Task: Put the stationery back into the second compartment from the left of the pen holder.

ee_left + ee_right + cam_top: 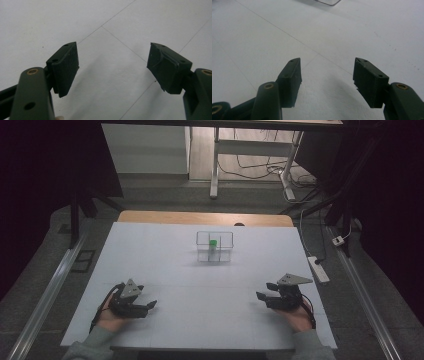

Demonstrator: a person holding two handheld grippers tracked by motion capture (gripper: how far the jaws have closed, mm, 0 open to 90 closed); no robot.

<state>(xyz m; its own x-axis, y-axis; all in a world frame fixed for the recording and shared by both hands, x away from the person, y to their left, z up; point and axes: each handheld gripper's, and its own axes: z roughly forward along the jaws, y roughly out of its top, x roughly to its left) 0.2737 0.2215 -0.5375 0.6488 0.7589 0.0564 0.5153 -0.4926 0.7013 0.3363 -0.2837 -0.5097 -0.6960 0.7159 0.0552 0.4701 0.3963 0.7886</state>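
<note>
A clear plastic box point(215, 247) with inner compartments stands on the far middle of the white tabletop point(200, 285), with a small green thing point(213, 243) in it. My left gripper point(147, 296) rests low at the front left, jaws pointing right. In the left gripper view it point(113, 62) is open over bare white surface, with nothing between its pads point(66, 67). At the front right my right gripper point(264, 290) points left. It point(327, 72) is open too, with nothing between its jaws, and a corner of the clear box point(328, 2) shows at the top edge.
A wooden table edge point(205, 217) runs behind the white sheet. On the floor to the right lies a white power strip point(318, 268) with cables. White desk legs point(215, 175) stand farther back. Metal rails point(50, 290) flank the table.
</note>
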